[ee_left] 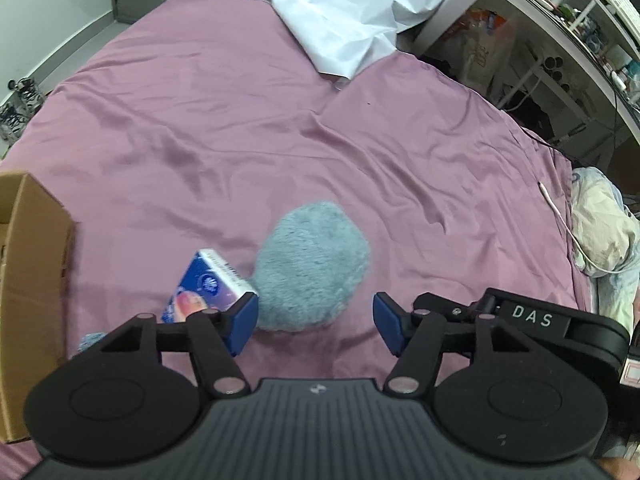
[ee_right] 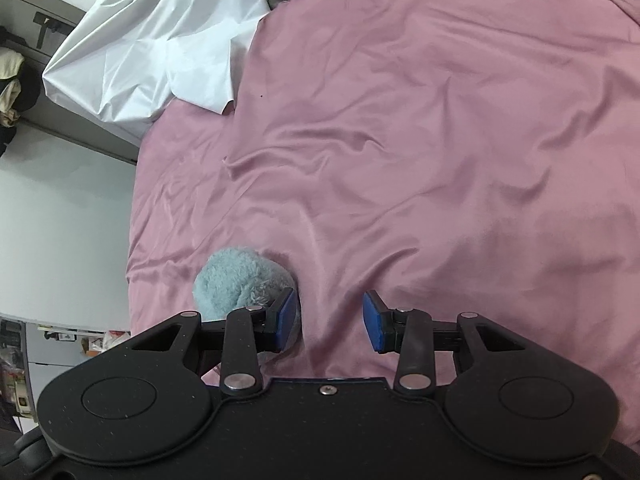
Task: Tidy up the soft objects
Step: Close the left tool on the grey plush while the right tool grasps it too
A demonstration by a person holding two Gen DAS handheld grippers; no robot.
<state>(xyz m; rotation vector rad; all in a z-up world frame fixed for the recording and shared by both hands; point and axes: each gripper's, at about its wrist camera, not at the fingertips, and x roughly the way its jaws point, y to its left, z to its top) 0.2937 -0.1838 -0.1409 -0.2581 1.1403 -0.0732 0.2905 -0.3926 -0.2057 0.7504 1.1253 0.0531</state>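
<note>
On the mauve bedsheet lies a fluffy grey-blue plush. A blue tissue pack leans against its left side. My left gripper hovers just in front of the plush, open, with the plush's near end between its blue pads and the left pad close to the pack. To its right shows a black gripper body marked DAS. In the right wrist view my right gripper is open over bare sheet. A fluffy light-blue plush lies outside its left pad.
An open cardboard box stands at the left. A crumpled white sheet covers the bed's far end. Cluttered shelves line the right side. A cream cloth and a white cable lie at the right edge. The bed's left edge drops to the floor.
</note>
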